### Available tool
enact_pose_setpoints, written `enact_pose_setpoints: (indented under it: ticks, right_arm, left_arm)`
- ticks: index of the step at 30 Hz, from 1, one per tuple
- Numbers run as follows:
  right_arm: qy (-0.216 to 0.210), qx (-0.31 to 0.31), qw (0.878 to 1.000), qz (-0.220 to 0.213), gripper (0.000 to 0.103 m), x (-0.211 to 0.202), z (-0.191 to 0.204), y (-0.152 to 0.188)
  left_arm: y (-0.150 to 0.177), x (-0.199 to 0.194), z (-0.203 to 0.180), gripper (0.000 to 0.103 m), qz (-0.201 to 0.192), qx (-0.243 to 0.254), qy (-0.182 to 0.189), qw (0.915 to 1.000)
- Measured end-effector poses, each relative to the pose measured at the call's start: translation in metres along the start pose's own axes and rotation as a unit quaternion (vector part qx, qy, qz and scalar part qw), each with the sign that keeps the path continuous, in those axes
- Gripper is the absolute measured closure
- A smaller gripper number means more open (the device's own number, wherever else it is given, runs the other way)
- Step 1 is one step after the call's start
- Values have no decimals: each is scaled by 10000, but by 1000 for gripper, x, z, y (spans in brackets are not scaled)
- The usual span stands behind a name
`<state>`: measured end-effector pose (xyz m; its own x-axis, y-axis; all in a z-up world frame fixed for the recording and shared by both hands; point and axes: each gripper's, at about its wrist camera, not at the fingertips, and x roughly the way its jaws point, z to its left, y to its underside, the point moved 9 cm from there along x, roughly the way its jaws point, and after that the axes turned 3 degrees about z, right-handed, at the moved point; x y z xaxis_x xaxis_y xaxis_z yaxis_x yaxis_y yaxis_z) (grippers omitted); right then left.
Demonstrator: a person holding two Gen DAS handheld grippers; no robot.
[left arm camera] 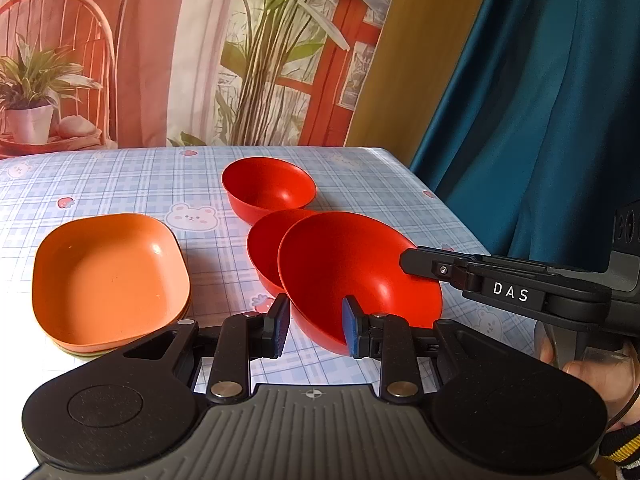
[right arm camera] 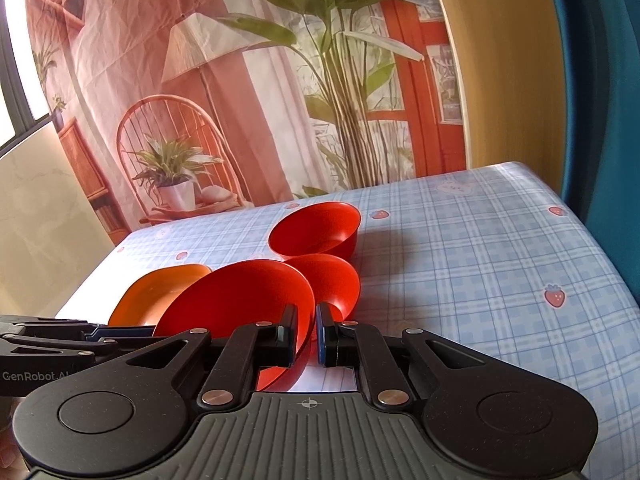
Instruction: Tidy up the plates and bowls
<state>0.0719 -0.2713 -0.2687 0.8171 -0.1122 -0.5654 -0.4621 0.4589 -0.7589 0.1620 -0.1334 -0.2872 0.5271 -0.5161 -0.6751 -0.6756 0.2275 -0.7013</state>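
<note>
Currently my right tongs (right arm camera: 306,336) pinch the rim of the nearest red bowl (left arm camera: 356,276), tilted above the worktop (left arm camera: 120,184). My left tongs (left arm camera: 314,326) stand spread astride its near rim. Behind sit two more red bowls (left arm camera: 268,188); stacked orange plates (left arm camera: 108,284) lie left.

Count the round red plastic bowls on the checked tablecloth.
3. A far round red plastic bowl stands alone; a middle bowl sits before it; the nearest, tilted bowl is pinched by the right gripper. None seems hidden.
</note>
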Motion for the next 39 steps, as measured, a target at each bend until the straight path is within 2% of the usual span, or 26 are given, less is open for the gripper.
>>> enact_pose_setpoints:
  ticks: [15, 24, 39]
  right_arm:
    - [21, -251, 9997, -19, 94, 41, -5, -42]
    - [40, -273, 9994, 188, 94, 61, -13, -40]
    - [73, -292, 9990, 339, 94, 72, -20, -36]
  left_arm:
    - [-36, 32, 17, 73, 19, -47, -259, 9997]
    - [-40, 48, 22, 73, 144, -16, -328, 9994]
    - [-39, 65, 23, 73, 351, 34, -326, 9988]
